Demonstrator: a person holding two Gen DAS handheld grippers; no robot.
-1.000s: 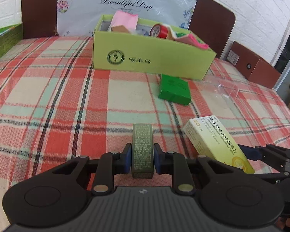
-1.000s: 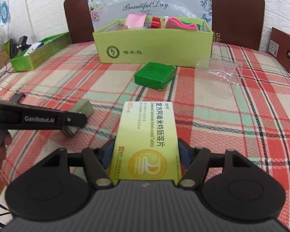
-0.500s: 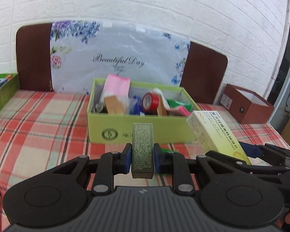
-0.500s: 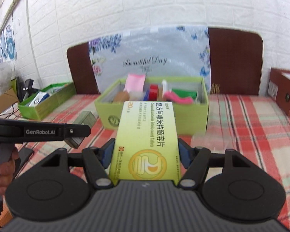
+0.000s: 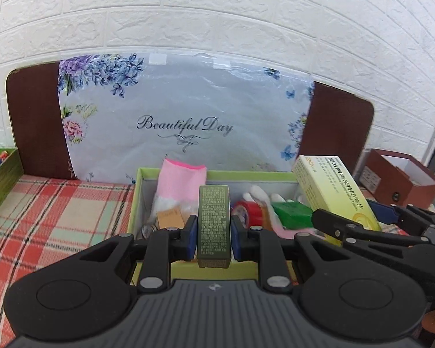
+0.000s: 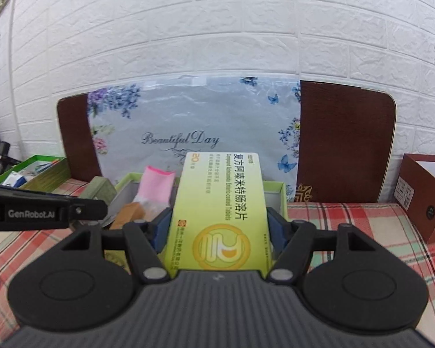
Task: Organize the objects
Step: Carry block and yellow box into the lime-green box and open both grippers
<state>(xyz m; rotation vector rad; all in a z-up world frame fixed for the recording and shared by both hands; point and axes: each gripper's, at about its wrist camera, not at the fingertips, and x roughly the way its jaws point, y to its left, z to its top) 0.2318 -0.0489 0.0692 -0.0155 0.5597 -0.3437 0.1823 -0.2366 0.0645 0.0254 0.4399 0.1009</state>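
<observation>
Left hand-held gripper (image 5: 213,227): its blue pads are clamped on the long sides of a narrow olive-green box (image 5: 213,223), which stands upright between them with its printed face toward the camera. Gripping the narrow width leaves most of the box's length projecting forward, so it can be lowered end-first into a gap.

Right hand-held gripper (image 6: 219,229): its jaws stand wider, closed on the two long edges of a flat yellow medicine carton (image 6: 221,211). The carton lies broad face up and reaches well ahead of the pads, again presenting a free leading end.

Both held items hang above the near side of the open light-green storage box (image 5: 217,175), which rests on a surface covered by a red plaid cloth (image 5: 58,211). Judging by this, the step in hand is delivery into that box. It already holds a pink cloth (image 5: 179,182), a red tape roll (image 5: 245,211), a green block (image 5: 294,214) and a small brown carton (image 5: 169,219), so free room looks limited; the clearest opening cannot be told from these views.

Behind stand a floral "Beautiful Day" panel (image 5: 185,116) and a white brick wall (image 5: 217,14).
</observation>
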